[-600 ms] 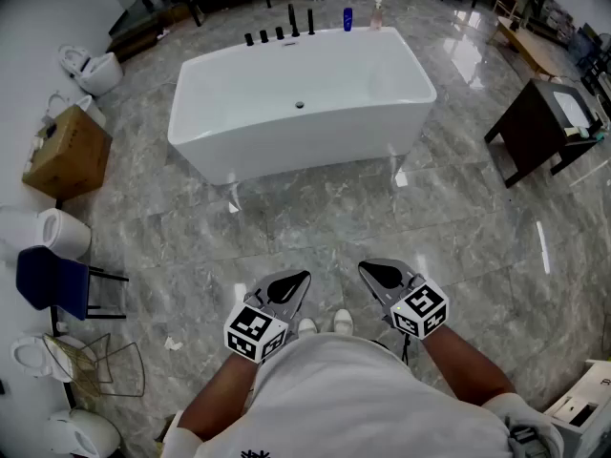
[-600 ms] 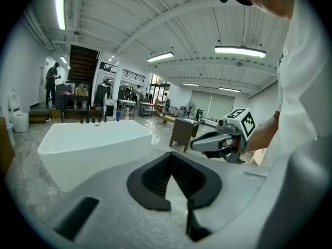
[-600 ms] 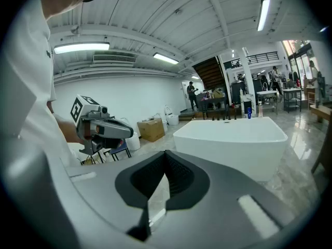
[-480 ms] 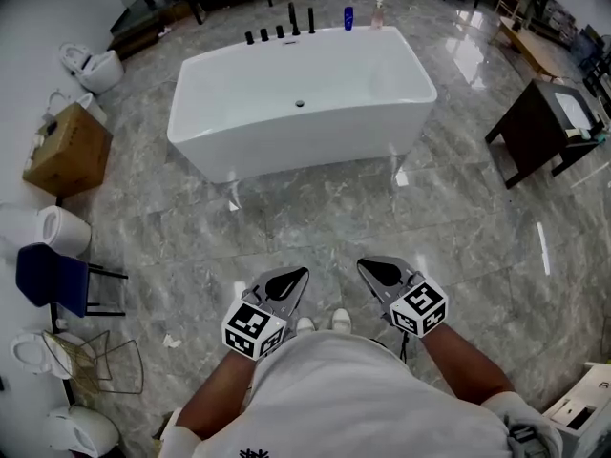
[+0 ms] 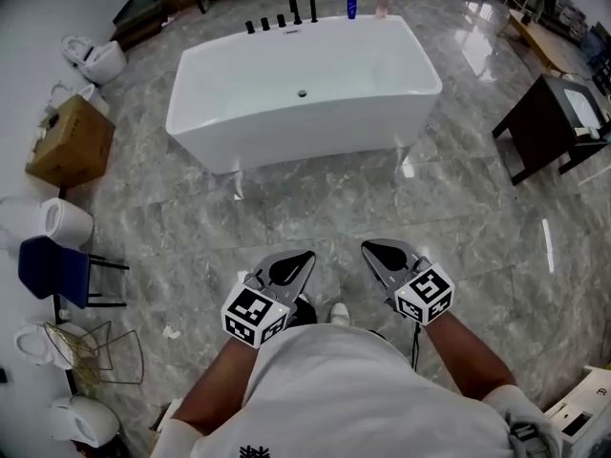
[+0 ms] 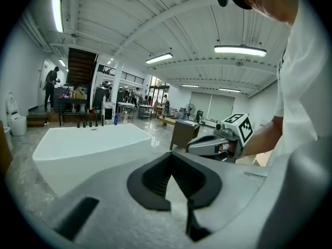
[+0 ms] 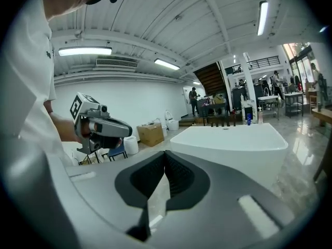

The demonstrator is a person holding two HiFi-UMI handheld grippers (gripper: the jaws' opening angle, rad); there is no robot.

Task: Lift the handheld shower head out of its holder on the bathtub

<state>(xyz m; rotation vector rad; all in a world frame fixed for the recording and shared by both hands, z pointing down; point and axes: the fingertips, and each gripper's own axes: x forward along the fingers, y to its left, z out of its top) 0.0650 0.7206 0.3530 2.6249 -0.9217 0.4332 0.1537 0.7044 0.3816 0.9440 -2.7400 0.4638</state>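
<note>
Grey marble floor tiles fill the showroom, and a white freestanding oval bathtub (image 5: 286, 136) stands well ahead of both grippers. Along its far rim, the side farthest from the grippers, runs a row of black tap fittings (image 5: 281, 21), three short and two taller. The handheld shower head and its holder sit somewhere in that row, but the pieces are too small to tell which is which. Just right of the row, on the same rim, are a small blue bottle (image 5: 350, 6) and a pale pink pump bottle (image 5: 383, 3).

The left gripper (image 5: 305, 254) and the right gripper (image 5: 368, 247) are held side by side and a little apart, low in front of the person's white shirt (image 5: 334, 399), both aimed toward the tub. Each gripper view shows the dark ribbed pads meeting at their tips with nothing between them, so both grippers are closed and empty.

Far off to the left gripper's left are a brown cardboard box (image 5: 69, 141), a blue chair (image 5: 52, 273) and several white toilets (image 5: 95, 60). A dark brown desk (image 5: 544, 132) stands well off to the right gripper's right.
</note>
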